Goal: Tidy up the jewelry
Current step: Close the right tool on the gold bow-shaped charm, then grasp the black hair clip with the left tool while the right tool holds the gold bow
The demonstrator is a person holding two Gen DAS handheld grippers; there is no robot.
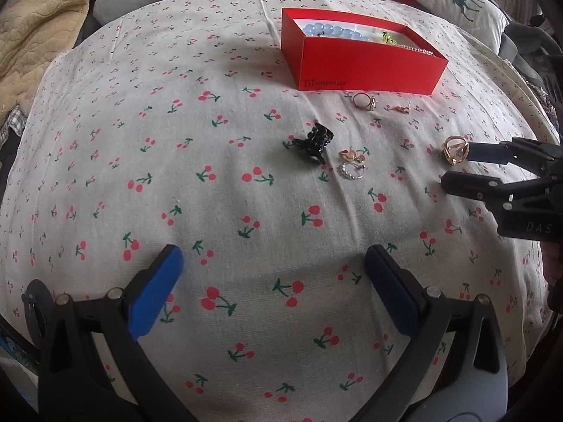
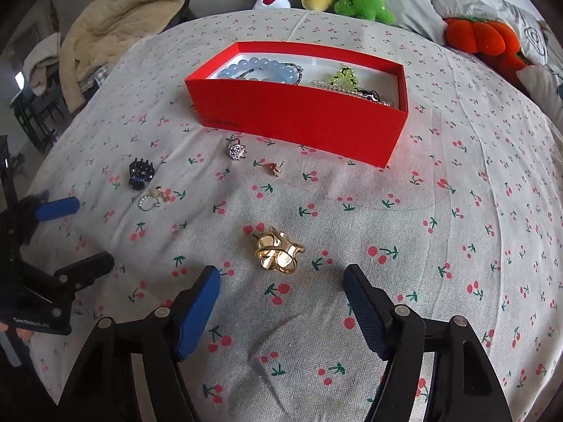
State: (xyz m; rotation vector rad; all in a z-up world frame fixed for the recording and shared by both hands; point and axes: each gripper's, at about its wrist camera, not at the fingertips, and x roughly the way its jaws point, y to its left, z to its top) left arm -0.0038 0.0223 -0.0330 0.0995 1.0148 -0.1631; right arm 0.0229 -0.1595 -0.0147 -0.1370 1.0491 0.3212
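The right gripper (image 2: 281, 295) hangs with jaws apart, just short of the gold ring (image 2: 278, 251) on the bedspread (image 2: 457, 246), seemingly not touching. The left gripper (image 1: 274, 263) also gapes, empty. Next: close on the ring, carry it to the red box (image 2: 299, 119) toward the far edge.

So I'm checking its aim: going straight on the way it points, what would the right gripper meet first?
Most likely the gold ring, lying just ahead between the open right gripper's fingers; depth is uncertain.
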